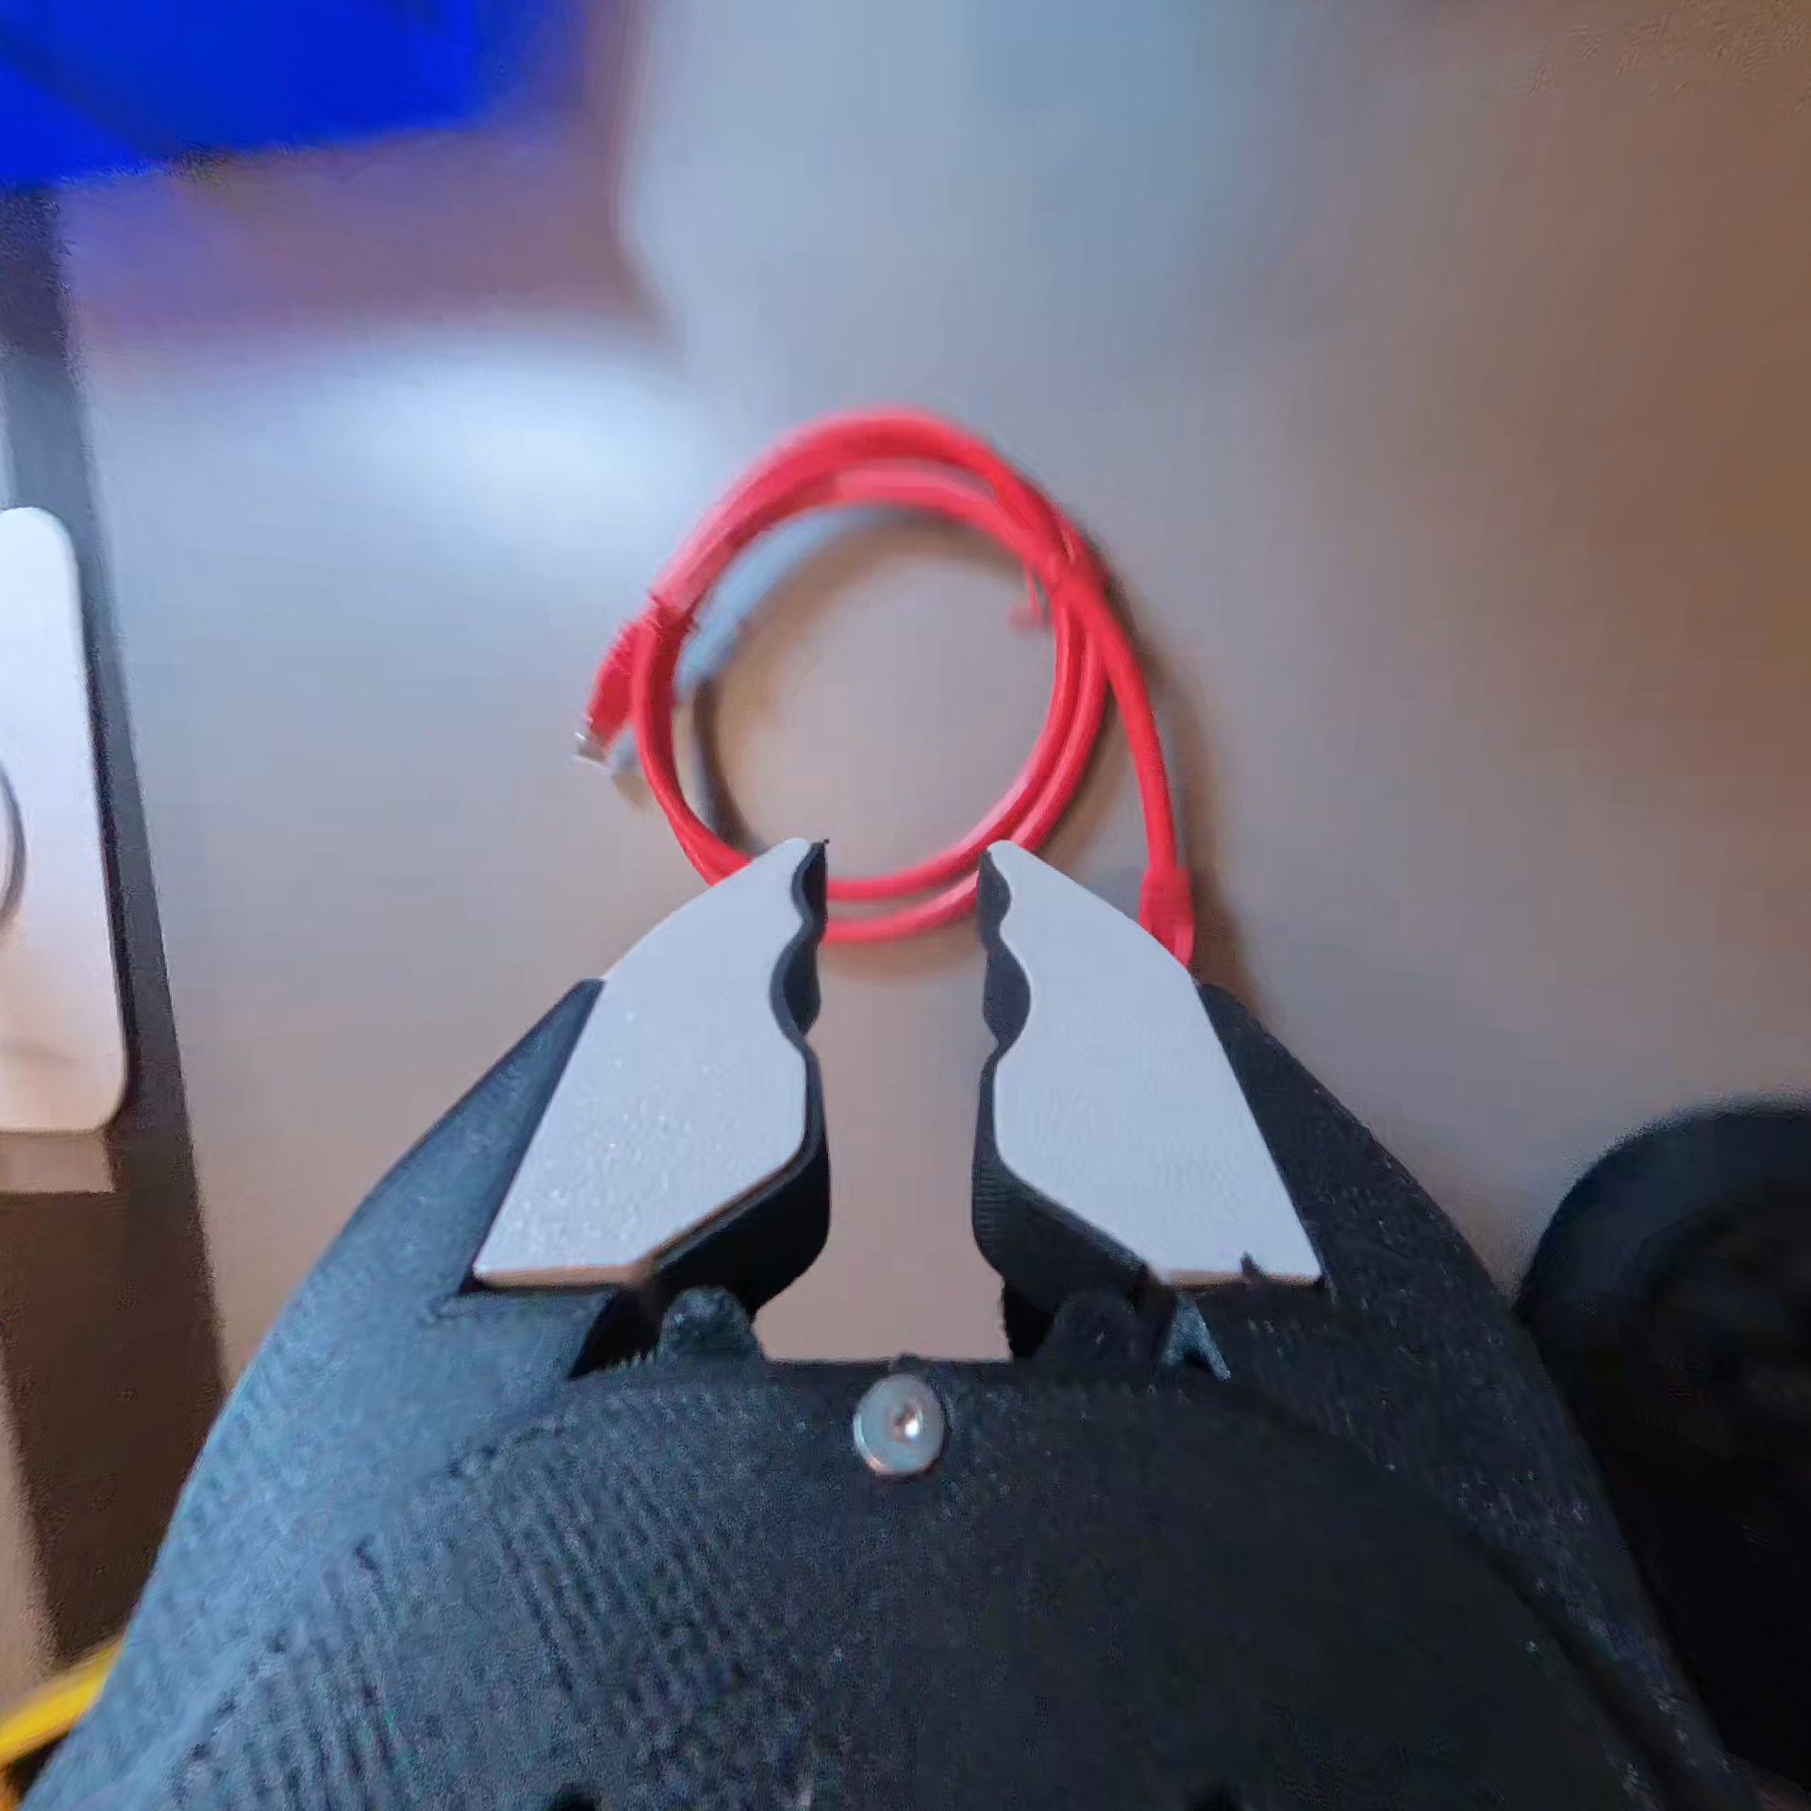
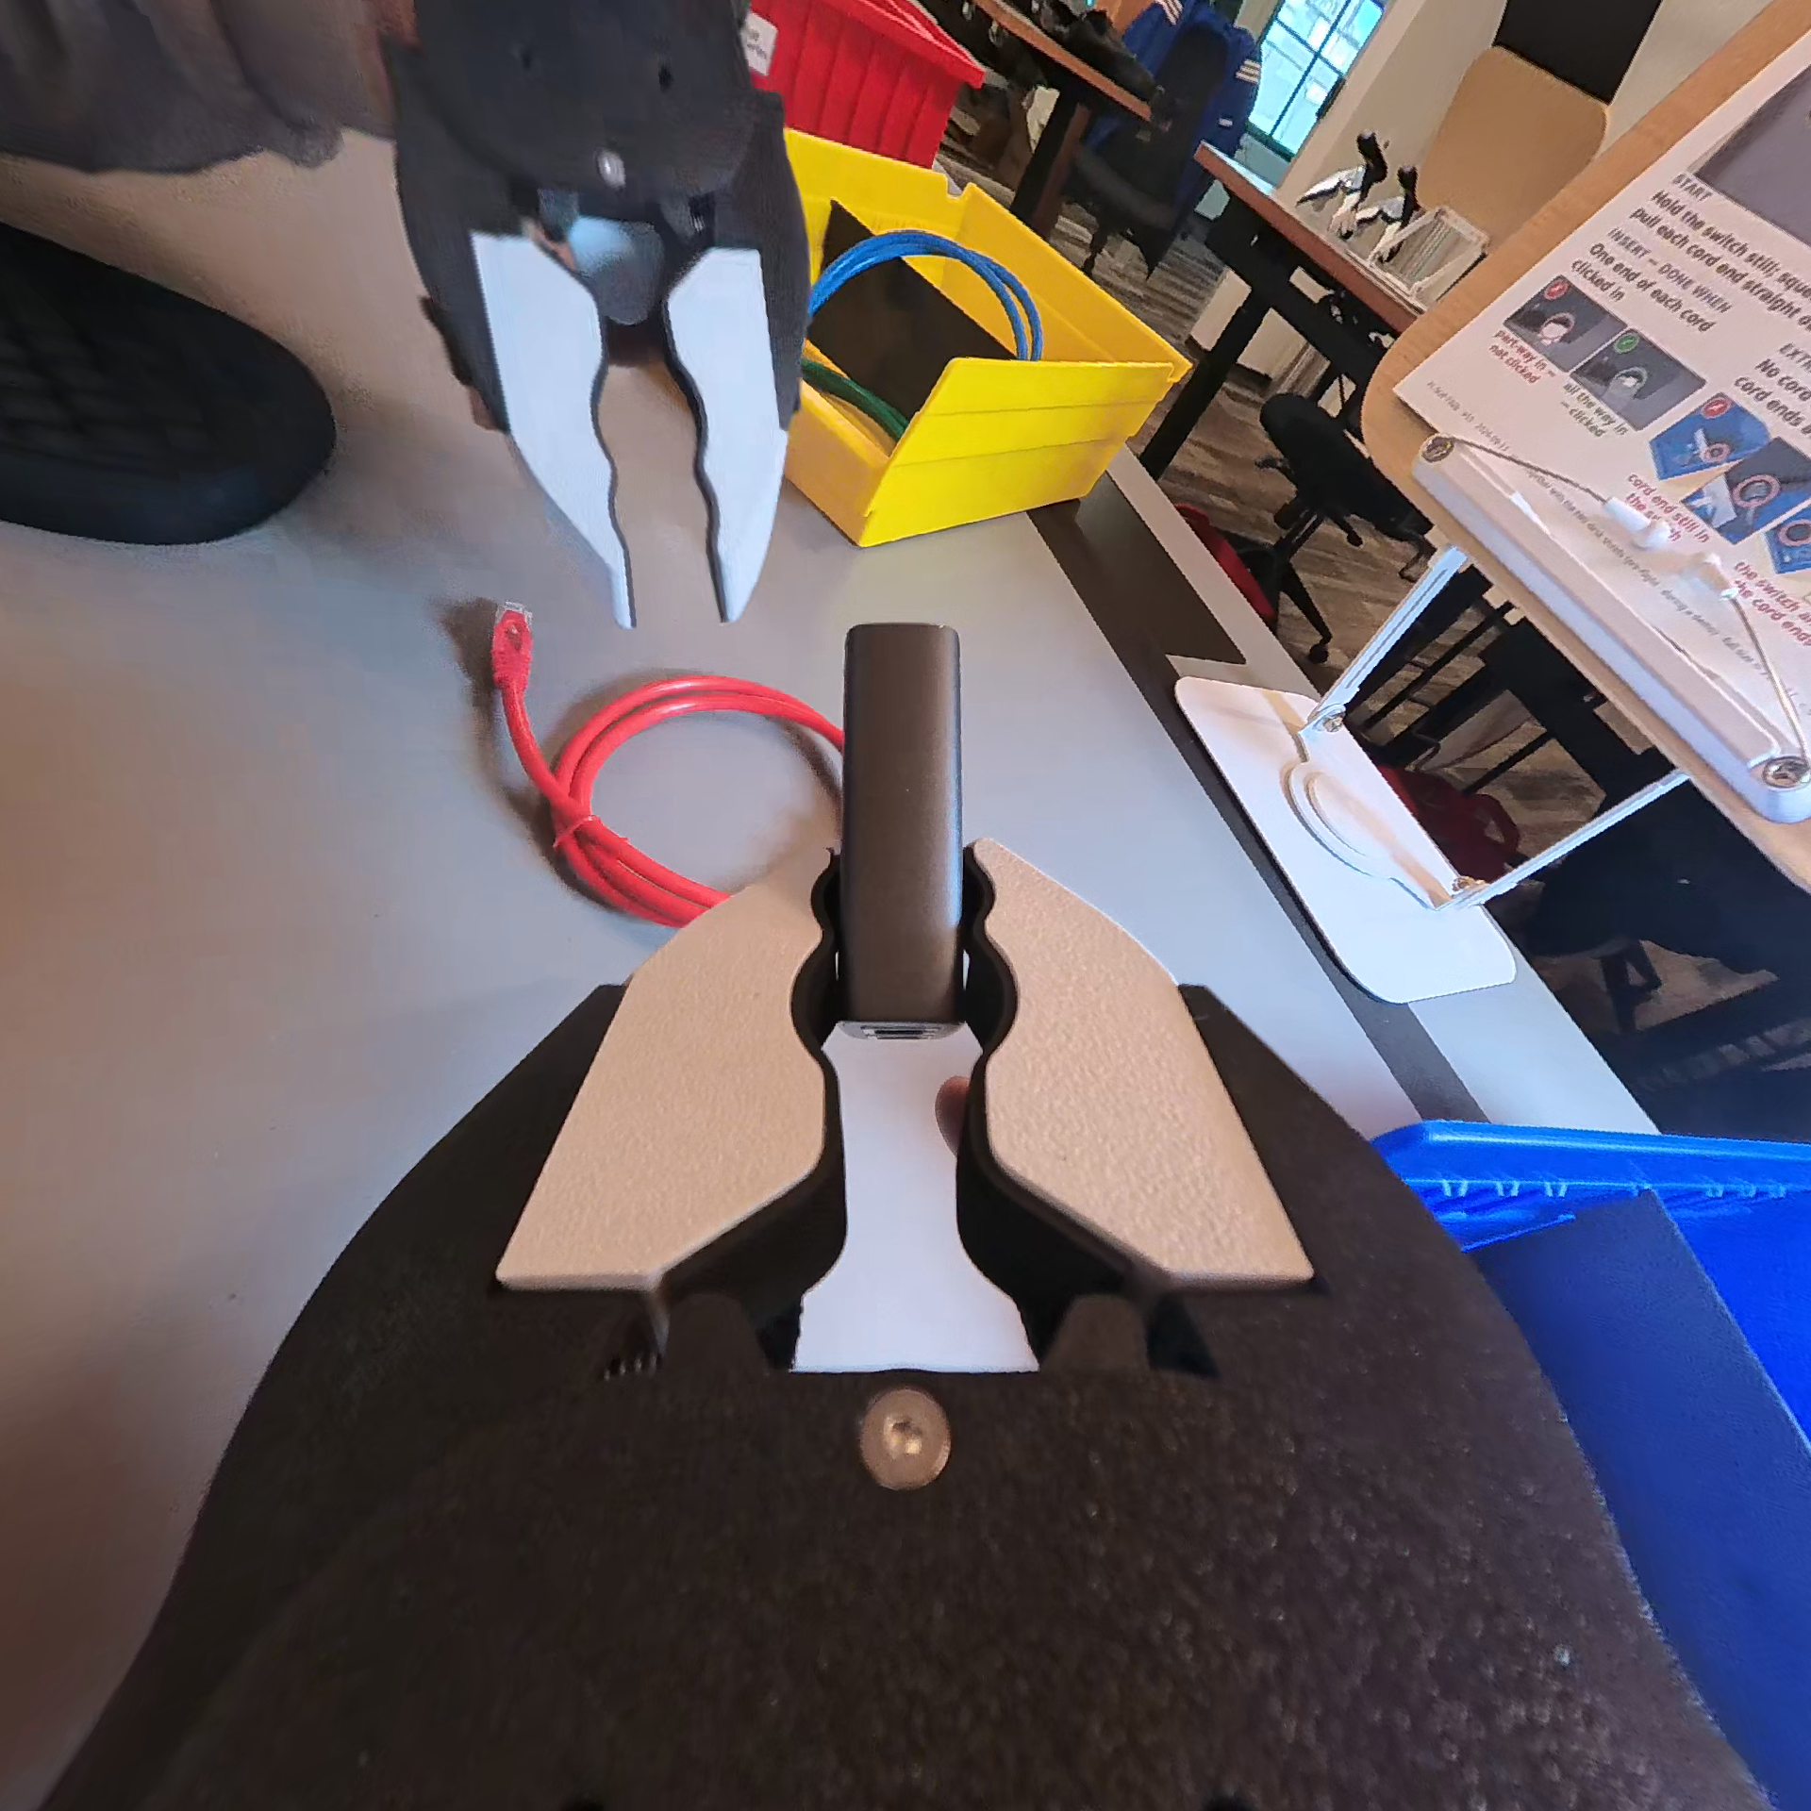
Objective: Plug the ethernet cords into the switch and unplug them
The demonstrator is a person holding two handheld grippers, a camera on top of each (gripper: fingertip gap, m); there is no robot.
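A coiled red ethernet cord (image 1: 882,647) lies on the grey table, one plug (image 1: 612,686) at its left and another (image 1: 1171,897) by my right finger. My left gripper (image 1: 902,853) is open and empty, hovering just above the near side of the coil. In the right wrist view my right gripper (image 2: 902,862) is shut on a dark grey switch (image 2: 902,784), held upright. The red cord (image 2: 637,794) lies left of the switch, its plug (image 2: 512,642) pointing away. The left gripper (image 2: 676,612) hangs above that plug, open.
A yellow bin (image 2: 1000,421) at the table's far edge holds blue and green cords (image 2: 941,284). A blue bin (image 2: 1646,1274) sits at near right. A white stand (image 2: 1343,843) holds an instruction sheet (image 2: 1646,372). A black keyboard (image 2: 127,412) lies at far left.
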